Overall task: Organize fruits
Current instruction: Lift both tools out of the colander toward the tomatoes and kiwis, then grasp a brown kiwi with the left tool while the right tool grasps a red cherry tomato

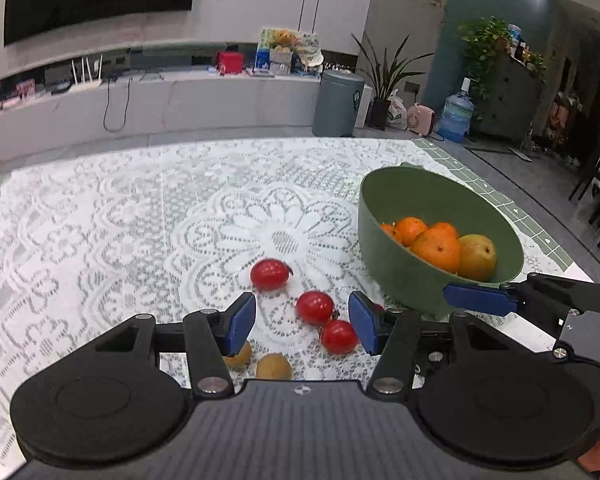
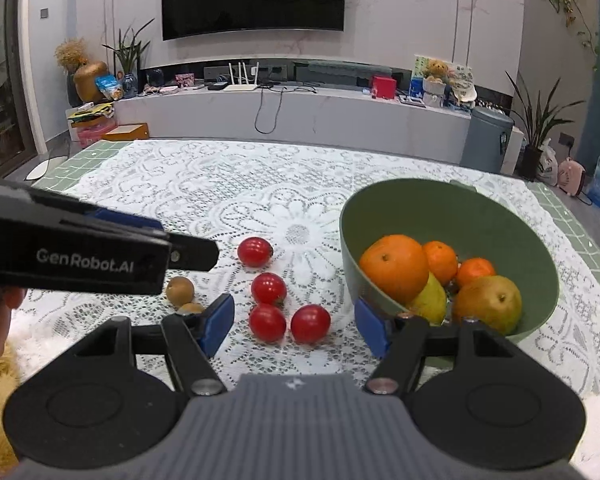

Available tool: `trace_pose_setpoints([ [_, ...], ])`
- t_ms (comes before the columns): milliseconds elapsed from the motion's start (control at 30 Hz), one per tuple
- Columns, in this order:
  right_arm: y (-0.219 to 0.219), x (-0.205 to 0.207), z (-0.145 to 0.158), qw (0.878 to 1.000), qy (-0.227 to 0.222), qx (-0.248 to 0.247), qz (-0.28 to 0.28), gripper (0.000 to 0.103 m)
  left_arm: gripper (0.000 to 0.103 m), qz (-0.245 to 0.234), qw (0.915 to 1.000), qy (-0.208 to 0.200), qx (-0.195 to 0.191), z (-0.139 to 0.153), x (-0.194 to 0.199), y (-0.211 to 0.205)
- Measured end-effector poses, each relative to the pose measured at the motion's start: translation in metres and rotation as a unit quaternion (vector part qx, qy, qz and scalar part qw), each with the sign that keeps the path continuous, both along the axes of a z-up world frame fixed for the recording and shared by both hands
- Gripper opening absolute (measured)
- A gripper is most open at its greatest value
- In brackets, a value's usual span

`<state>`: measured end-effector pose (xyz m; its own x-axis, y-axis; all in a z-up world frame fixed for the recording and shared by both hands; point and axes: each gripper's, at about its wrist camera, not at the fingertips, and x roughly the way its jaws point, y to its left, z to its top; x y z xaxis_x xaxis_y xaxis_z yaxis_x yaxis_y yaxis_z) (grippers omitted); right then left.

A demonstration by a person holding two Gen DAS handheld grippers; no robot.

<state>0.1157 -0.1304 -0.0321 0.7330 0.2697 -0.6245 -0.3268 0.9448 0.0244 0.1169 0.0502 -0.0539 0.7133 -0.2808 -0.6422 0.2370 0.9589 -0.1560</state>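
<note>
Several red tomatoes lie on the lace tablecloth, one of them [image 1: 315, 307] just ahead of my left gripper [image 1: 302, 322], which is open with nothing pressed between its blue pads. My right gripper [image 2: 295, 326] is also open and hovers over two tomatoes [image 2: 267, 322] [image 2: 310, 323], touching neither. Two brown kiwis [image 2: 180, 290] sit left of the tomatoes. At the right, a green bowl [image 2: 440, 208] holds a big orange [image 2: 394, 268], smaller oranges and pears. The left gripper [image 2: 180, 240] reaches in from the left. One right-gripper pad [image 1: 480, 299] shows beside the bowl [image 1: 420, 200].
The table's far edge runs before a white TV bench with a router, boxes and a toy bear. A grey bin [image 1: 338, 104], potted plants and a water jug [image 1: 456, 114] stand on the floor behind. A person's hand [image 2: 0, 308] holds the left gripper.
</note>
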Motion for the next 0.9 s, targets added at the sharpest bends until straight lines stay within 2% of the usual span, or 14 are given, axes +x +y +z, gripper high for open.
trace_pose_setpoints([
  [367, 0.007, 0.019, -0.021, 0.999, 0.042, -0.006, -0.006, 0.064, 0.063, 0.006, 0.9983, 0.046, -0.034, -0.025, 0.001, 0.014],
  [533, 0.011, 0.022, -0.028, 0.998, 0.061, -0.018, -0.007, 0.064, 0.06, 0.002, 0.997, 0.065, -0.043, -0.032, 0.005, 0.015],
  [633, 0.015, 0.021, -0.03, 0.998, 0.055, -0.033, -0.003, 0.063, 0.056, 0.003, 0.996, 0.079, -0.04, -0.037, 0.01, 0.015],
  [767, 0.019, 0.019, -0.032, 0.998, 0.054, -0.043, 0.012, 0.052, 0.053, 0.006, 0.9952, 0.091, -0.036, -0.04, 0.012, 0.016],
  [900, 0.023, 0.02, -0.036, 0.997, 0.061, -0.046, 0.026, 0.05, 0.049, 0.005, 0.9936, 0.108, -0.034, -0.045, 0.015, 0.016],
])
